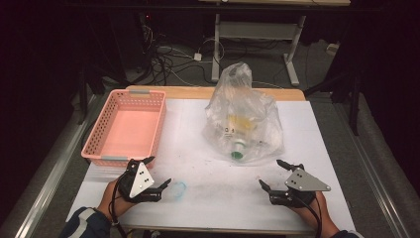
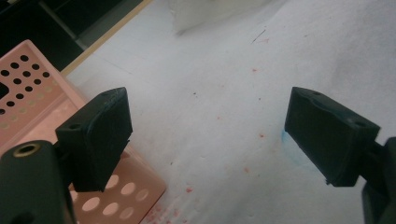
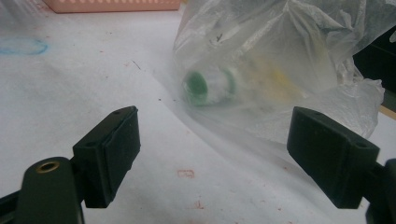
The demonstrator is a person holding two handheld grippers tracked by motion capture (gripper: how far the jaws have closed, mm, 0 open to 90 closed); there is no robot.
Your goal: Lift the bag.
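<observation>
A clear plastic bag lies on the white table at centre right. Inside it is a bottle with a green cap and yellowish contents. In the right gripper view the bag lies ahead with the green cap facing me. An empty pink perforated basket stands at the left; its corner shows in the left gripper view. My left gripper is open near the front left, just below the basket. My right gripper is open at the front right, below the bag, holding nothing.
A faint blue ring mark is drawn on the white table cover between the grippers. Cables and a desk frame stand on the dark floor beyond the table's far edge.
</observation>
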